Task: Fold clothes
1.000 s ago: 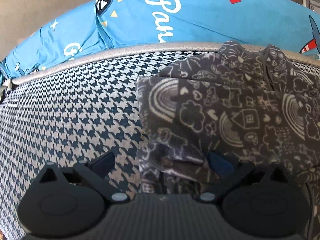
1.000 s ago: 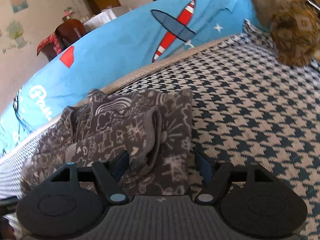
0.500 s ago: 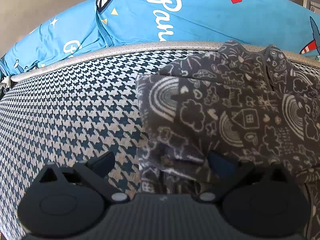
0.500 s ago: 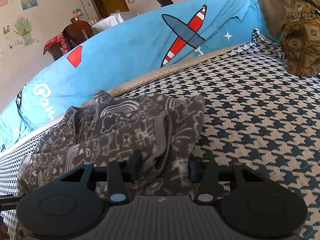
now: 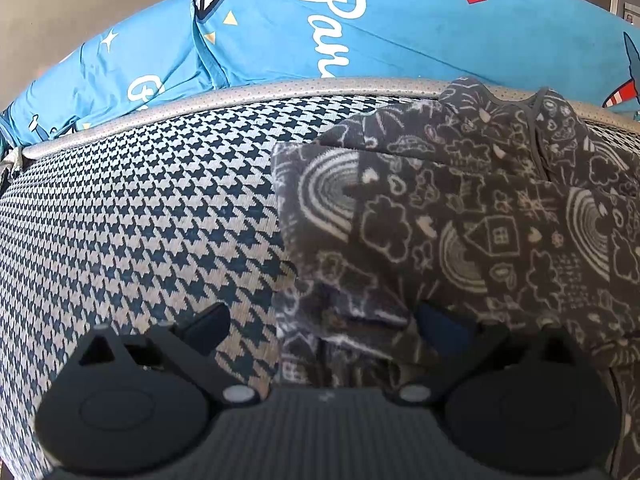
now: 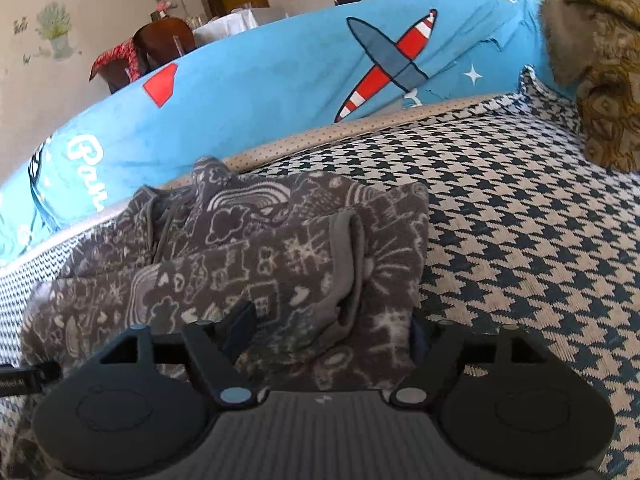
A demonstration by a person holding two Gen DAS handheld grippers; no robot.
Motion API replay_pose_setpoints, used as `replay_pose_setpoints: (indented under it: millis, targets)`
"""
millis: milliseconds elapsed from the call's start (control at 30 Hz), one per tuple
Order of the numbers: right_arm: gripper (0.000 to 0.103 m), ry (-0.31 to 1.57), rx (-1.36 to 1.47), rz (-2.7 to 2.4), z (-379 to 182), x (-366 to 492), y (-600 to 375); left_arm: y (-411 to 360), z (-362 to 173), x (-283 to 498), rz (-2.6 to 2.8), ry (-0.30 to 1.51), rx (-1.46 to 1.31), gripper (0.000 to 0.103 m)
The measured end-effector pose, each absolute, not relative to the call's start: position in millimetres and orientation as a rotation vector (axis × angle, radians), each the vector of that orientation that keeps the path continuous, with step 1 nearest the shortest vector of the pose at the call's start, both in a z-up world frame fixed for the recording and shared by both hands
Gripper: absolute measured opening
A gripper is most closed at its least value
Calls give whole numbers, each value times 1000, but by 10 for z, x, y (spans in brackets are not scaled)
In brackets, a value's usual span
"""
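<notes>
A grey garment with white doodle print (image 5: 460, 232) lies folded on the houndstooth cushion (image 5: 140, 220). In the left wrist view it fills the right half. My left gripper (image 5: 322, 324) stands open over its near left corner, one finger over bare cushion, the other over the cloth. In the right wrist view the garment (image 6: 248, 264) lies left of centre with a sleeve cuff folded on top. My right gripper (image 6: 330, 326) straddles the garment's near right edge. Its jaws are opening, with cloth between them but not pinched.
A blue cushion with white lettering (image 5: 360, 28) and a red-striped aeroplane print (image 6: 392, 64) runs along the back, past a beige piped edge (image 6: 360, 128). A brown patterned cloth (image 6: 600, 80) lies at the far right. Chairs and a table (image 6: 160, 48) stand behind.
The right gripper's jaws narrowed onto the garment's folded edge half a second ago and have spread wide again; its view rolled slightly. The left gripper and the garment stayed put.
</notes>
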State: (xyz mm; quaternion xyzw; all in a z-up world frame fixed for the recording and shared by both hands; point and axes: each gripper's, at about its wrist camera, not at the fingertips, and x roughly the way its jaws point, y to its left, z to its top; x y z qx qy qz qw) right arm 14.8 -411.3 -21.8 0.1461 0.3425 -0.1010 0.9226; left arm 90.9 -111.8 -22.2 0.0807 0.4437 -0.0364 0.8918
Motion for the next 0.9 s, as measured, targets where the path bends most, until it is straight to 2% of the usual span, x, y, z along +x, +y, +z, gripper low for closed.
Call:
replay_pose_setpoints:
  millis: [133, 500, 900]
  targets:
    - [83, 716, 256, -203, -229, 169, -4055, -1119, -221, 901, -75, 917, 174, 103]
    - [84, 701, 255, -255, -211, 151, -4124, -1139, -213, 876, -72, 904, 192, 103]
    - [93, 707, 234, -264, -218, 156, -4163, -1158, -213, 858, -67, 891, 200, 103]
